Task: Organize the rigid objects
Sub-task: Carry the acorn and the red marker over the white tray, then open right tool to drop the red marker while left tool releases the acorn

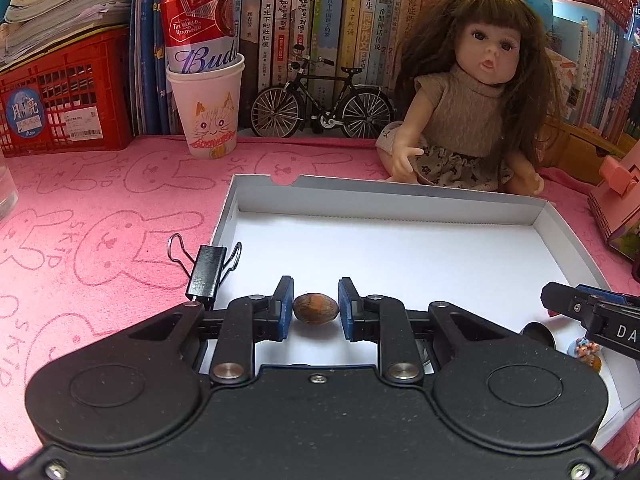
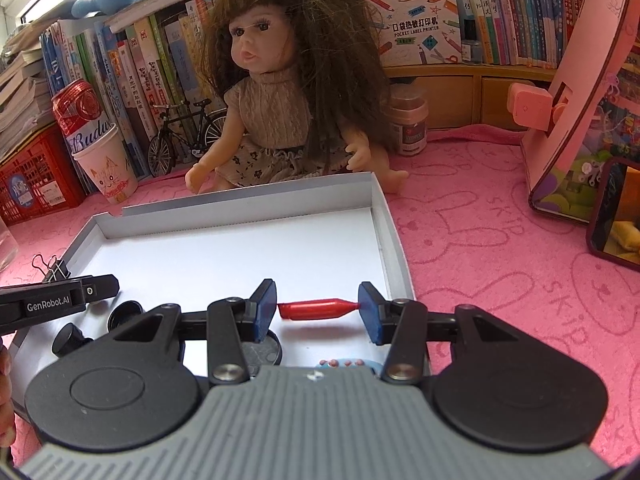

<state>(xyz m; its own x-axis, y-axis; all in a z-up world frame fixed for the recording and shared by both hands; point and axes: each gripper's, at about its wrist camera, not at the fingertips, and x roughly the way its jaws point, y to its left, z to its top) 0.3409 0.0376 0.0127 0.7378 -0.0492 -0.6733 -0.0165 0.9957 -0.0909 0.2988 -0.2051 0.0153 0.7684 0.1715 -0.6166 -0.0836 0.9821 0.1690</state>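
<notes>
Over tray [image 1: 400, 256], 2 hand-held grippers, tilted down

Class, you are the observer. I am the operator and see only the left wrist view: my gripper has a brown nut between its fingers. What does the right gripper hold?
Observer: The right gripper is shut on a red pointed cap, pinched end to end, above the white tray.
Operator: What stands behind the doll on its far side?
Observer: A small jar with a copper lid stands by the doll, on the pink cloth.
Operator: Anything right of the tray?
Observer: A phone in a dark red case lies there, screen lit.
</notes>
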